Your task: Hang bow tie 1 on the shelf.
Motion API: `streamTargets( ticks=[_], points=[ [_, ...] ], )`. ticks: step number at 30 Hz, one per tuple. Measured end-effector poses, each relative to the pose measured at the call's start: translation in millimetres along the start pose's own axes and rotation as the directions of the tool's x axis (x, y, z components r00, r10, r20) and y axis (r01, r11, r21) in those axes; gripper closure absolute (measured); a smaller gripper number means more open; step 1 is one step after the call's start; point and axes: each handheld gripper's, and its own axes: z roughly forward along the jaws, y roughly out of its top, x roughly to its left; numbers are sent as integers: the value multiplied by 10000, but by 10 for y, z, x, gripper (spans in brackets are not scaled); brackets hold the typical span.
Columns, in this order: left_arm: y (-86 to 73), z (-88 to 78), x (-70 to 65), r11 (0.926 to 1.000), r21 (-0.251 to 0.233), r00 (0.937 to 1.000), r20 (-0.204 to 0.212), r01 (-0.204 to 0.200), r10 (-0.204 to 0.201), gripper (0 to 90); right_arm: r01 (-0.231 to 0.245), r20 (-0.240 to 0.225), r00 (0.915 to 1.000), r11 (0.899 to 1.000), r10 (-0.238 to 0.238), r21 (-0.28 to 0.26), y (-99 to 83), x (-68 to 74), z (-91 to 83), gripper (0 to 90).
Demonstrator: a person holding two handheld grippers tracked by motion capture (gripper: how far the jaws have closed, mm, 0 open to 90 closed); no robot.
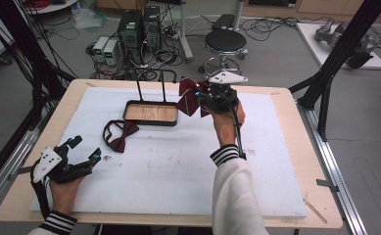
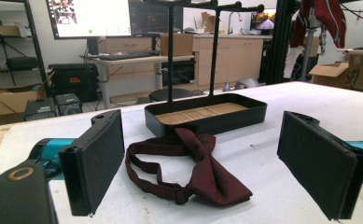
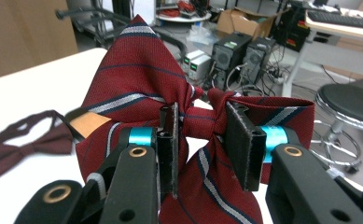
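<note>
At centre right of the high view, the right claw (image 1: 208, 98) is held above the white foam-covered worktop (image 1: 178, 161), its jaws pinching the knot of a striped red fabric bow tie (image 1: 188, 97). Seen in the right gripper view, the bow tie (image 3: 142, 88) fans out above and below the two pads, red with grey and dark stripes. At lower left of the high view, the left claw (image 1: 86, 149) rests low over the worktop with jaws spread wide, holding nothing. Ahead of it lies a plain dark maroon bow tie (image 2: 202, 172) with its looped strap, flat on the worktop, just before a black rectangular tray with a wooden floor and two upright black posts (image 2: 207, 114).
</note>
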Motion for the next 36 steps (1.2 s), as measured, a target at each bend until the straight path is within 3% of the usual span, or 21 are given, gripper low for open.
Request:
streamTargets(
  ticks=[12, 23, 36],
  points=[
    [0, 0, 3, 10000, 16, 10000, -14, 29, -29, 151, -23, -546, 9985, 9995, 6, -310, 225, 140, 247, 670],
    [0, 1, 4, 10000, 7, 10000, -16, 40, -40, 151, 221, -327, 9992, 9996, -227, -177, 426, 221, 415, 670],
    [0, 1, 5, 10000, -5, 10000, -12, 40, -40, 151, -7, 78, 10000, 9997, 9, -247, 529, 201, 585, 669]
  ],
)
